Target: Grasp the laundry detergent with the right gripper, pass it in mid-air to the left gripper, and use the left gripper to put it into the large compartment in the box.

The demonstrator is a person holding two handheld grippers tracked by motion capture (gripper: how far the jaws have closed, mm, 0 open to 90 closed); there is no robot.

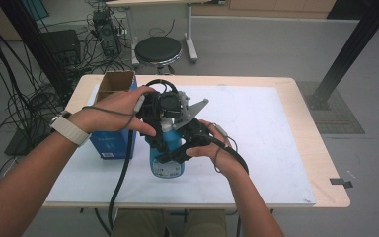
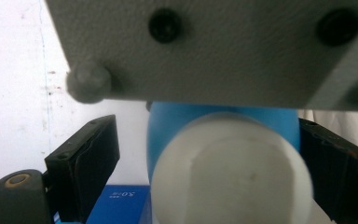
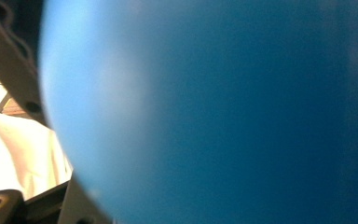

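A blue bottle stood upright on the white mat near the table's front edge, just right of an open blue carton; the right gripper was clamped on the bottle's body from the side, its jaws shut tight against the blue wall; the left gripper hung over the top, jaws apart on either side of the white cap, the left jaw clear of it, contact on the right uncertain; nothing was gripped.
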